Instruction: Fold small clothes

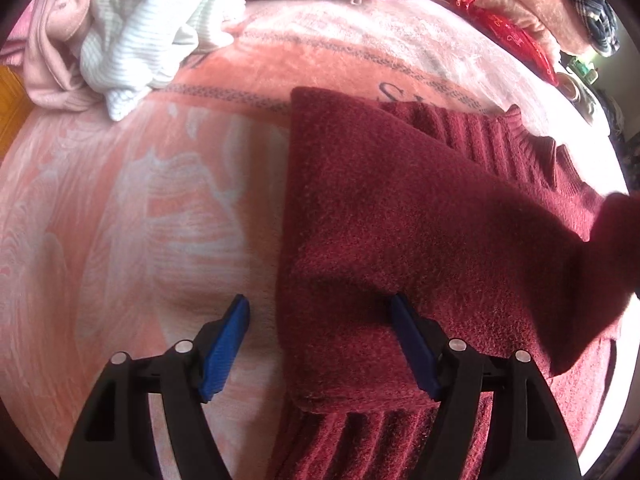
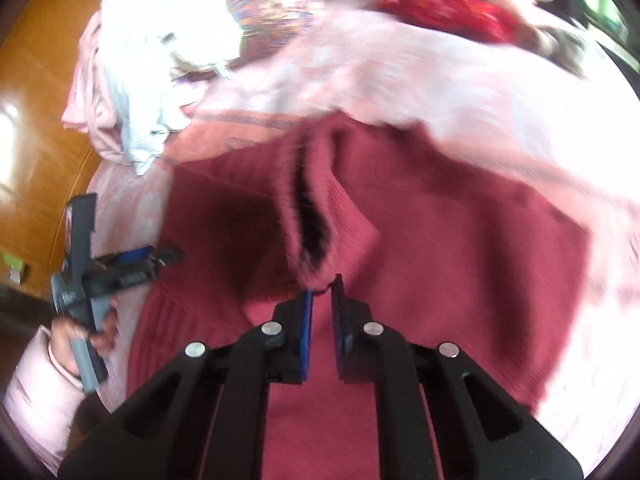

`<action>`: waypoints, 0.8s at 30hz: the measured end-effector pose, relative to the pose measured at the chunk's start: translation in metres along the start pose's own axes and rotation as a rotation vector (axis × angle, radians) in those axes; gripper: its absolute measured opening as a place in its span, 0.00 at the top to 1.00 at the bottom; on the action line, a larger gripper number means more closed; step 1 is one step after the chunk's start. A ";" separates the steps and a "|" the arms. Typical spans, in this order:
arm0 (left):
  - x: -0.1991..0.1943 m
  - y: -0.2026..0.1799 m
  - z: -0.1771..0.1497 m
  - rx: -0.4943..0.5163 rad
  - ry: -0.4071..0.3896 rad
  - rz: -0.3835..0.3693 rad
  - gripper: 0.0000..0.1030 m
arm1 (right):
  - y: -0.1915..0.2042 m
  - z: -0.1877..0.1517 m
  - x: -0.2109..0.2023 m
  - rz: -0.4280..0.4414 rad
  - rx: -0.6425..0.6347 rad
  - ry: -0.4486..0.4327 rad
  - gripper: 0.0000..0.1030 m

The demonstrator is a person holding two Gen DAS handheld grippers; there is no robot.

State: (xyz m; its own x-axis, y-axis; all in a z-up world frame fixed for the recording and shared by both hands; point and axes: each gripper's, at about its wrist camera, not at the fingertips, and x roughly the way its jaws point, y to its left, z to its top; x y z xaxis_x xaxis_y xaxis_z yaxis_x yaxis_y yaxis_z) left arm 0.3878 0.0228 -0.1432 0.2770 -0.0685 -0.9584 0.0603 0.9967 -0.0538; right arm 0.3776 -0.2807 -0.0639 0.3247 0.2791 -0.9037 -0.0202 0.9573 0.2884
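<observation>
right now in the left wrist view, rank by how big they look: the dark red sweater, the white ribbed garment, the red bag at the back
1. dark red sweater, by far the largest.
2. white ribbed garment.
3. red bag.
The sweater lies nearest the camera, which inflates it; the garment and bag sit farther back, partly hidden, so their order is less sure.

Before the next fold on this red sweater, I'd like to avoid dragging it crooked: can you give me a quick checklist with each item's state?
1. Right gripper shut on the sleeve cuff: ok, the pads pinch the cuff's tip.
2. Left gripper open: ok, jaws wide.
3. Left gripper straddles the sweater edge: ok, one finger over the blanket, one over knit.
4. Left pads pressing fabric: cannot tell.
5. Folded panel lies flat: ok in the left wrist view.
6. Laundry pile apart from the sweater: ok.
</observation>
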 end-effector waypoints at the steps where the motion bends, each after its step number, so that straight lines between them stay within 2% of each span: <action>1: 0.000 -0.002 0.000 0.001 0.000 0.003 0.29 | -0.009 -0.012 -0.002 -0.018 0.015 0.006 0.90; 3: -0.002 -0.009 -0.001 0.009 -0.002 0.021 0.29 | -0.037 -0.034 -0.001 -0.052 0.048 0.032 0.87; 4: -0.005 -0.012 0.000 0.014 -0.011 0.033 0.29 | -0.049 -0.043 0.003 -0.062 0.068 0.050 0.82; 5: -0.008 -0.016 0.000 0.015 -0.022 0.043 0.29 | -0.058 -0.048 0.004 -0.062 0.088 0.060 0.67; 6: -0.015 -0.020 0.000 0.011 -0.047 0.042 0.29 | -0.070 -0.055 0.005 -0.059 0.119 0.062 0.62; 9: -0.032 -0.034 0.002 0.011 -0.104 0.011 0.28 | -0.092 -0.060 0.002 0.005 0.186 0.039 0.58; 10: -0.036 -0.040 0.003 0.024 -0.113 0.011 0.27 | -0.097 -0.059 0.002 0.026 0.209 0.031 0.46; 11: -0.038 -0.049 0.005 0.042 -0.121 0.017 0.26 | -0.101 -0.056 0.003 0.047 0.233 0.021 0.42; 14: -0.038 -0.067 0.007 0.087 -0.127 0.026 0.25 | -0.107 -0.047 0.015 0.106 0.270 0.037 0.42; 15: -0.036 -0.071 0.007 0.098 -0.124 0.028 0.25 | -0.109 -0.045 0.020 0.113 0.292 0.046 0.44; 16: -0.032 -0.076 0.007 0.105 -0.116 0.026 0.25 | -0.109 -0.043 0.022 0.110 0.293 0.048 0.54; 17: -0.029 -0.079 0.008 0.107 -0.108 0.025 0.25 | -0.107 -0.041 0.024 0.102 0.289 0.047 0.69; 18: -0.024 -0.082 0.009 0.109 -0.093 0.030 0.25 | -0.105 -0.039 0.024 0.101 0.292 0.046 0.76; 19: -0.018 -0.080 0.009 0.111 -0.082 0.034 0.25 | -0.104 -0.040 0.022 0.127 0.295 0.042 0.90; 20: -0.013 -0.080 0.011 0.113 -0.072 0.040 0.25 | -0.103 -0.041 0.018 0.160 0.295 0.032 0.94; 22: -0.003 -0.081 0.008 0.113 -0.056 0.044 0.25 | -0.103 -0.045 0.008 0.141 0.269 0.001 0.94; 24: 0.003 -0.079 0.008 0.108 -0.056 0.032 0.22 | -0.106 -0.051 0.013 0.110 0.268 0.020 0.94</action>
State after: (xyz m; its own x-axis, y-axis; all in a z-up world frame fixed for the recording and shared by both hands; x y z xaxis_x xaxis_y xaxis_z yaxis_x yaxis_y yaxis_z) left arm 0.3912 -0.0569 -0.1402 0.3334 -0.0424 -0.9418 0.1528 0.9882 0.0096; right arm 0.3354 -0.3745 -0.1223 0.3152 0.3847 -0.8676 0.1967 0.8678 0.4562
